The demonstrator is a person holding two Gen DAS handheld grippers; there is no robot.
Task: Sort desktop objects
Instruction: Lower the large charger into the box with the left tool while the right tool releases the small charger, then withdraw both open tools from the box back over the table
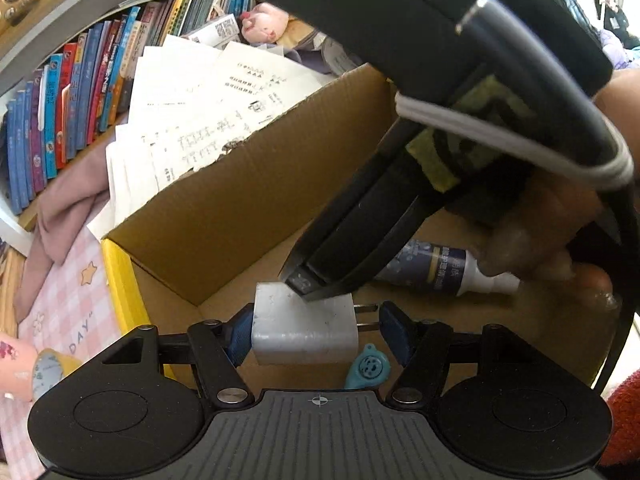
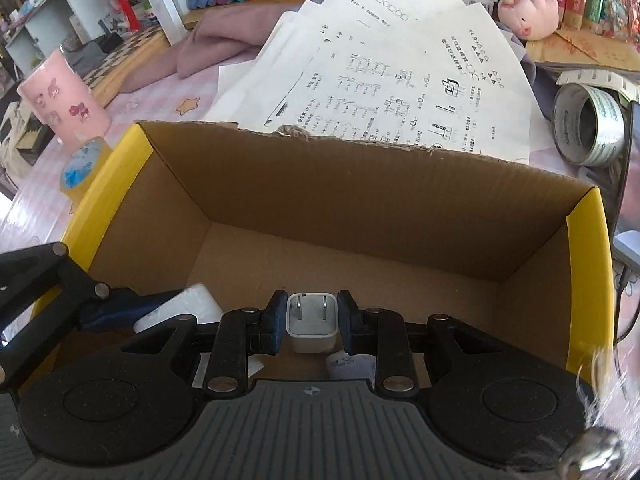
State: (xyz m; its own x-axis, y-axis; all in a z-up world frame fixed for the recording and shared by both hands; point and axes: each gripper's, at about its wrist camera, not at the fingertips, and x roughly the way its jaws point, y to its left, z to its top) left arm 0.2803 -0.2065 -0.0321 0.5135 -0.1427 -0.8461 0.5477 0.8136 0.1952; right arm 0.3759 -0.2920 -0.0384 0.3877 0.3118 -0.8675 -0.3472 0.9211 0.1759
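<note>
While both grippers hang inside the cardboard box (image 2: pixel 360 200), the left gripper (image 1: pixel 316 332) sits open around 1 white charger (image 1: pixel 304 328), fingers (image 1: pixel 240 336) slack; the right gripper (image 2: pixel 311 322) pinches 1 smaller charger (image 2: pixel 311 326).

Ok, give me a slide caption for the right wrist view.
Right gripper fingers flank a white charger plug over the yellow-edged cardboard box, worksheets behind.

Daylit room: a bookshelf (image 1: pixel 60 92) packed with books behind a pink checked tablecloth (image 2: pixel 160 92).
</note>
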